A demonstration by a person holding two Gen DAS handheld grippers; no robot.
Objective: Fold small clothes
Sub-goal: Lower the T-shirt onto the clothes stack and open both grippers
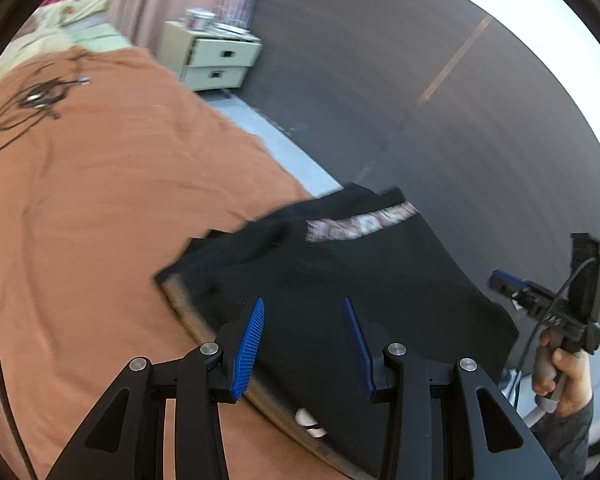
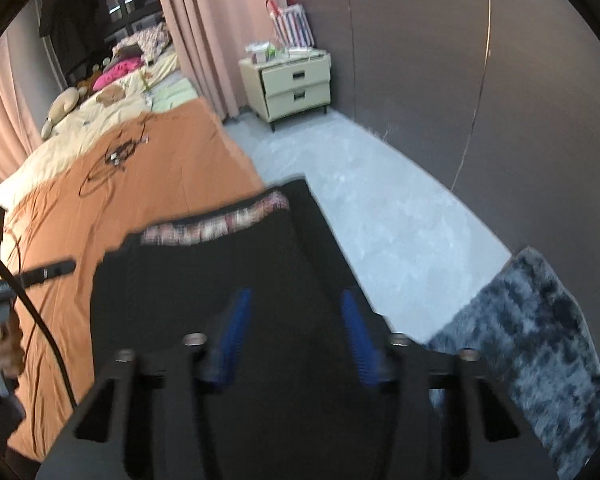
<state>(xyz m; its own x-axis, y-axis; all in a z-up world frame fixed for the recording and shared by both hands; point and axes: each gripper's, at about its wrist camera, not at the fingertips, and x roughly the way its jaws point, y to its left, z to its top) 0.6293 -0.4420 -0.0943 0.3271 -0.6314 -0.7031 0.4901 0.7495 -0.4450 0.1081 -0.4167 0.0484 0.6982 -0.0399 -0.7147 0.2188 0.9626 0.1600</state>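
2 blue-padded grippers hang over a black garment (image 1: 340, 280) spread at the corner of a bed with an orange cover (image 1: 100, 200). Seen from the left wrist, the left gripper (image 1: 304, 344) has its jaws parted, nothing between the pads, the black cloth lying under them. The right gripper (image 2: 296, 336), blurred in its own view, also stands with its jaws apart over the same cloth, gripping nothing. From the left wrist it appears again at 3 o'clock, held by a hand (image 1: 564, 372).

A plaid band (image 2: 216, 224) runs across the garment's far edge, toward 12 o'clock. No writing on it can be read. White lettering on the handle at 9 o'clock in the right wrist view is too blurred to make out.

At 12 o'clock a cream nightstand (image 2: 296, 84) with 2 closed drawers stands by a pink curtain (image 2: 204, 32); small packets lie on top, and a striped bag (image 2: 292, 24) stands behind, its contents hidden. A tangled black cable (image 2: 112, 160) lies on the cover. A shaggy grey rug (image 2: 532, 352) lies at 4 o'clock.
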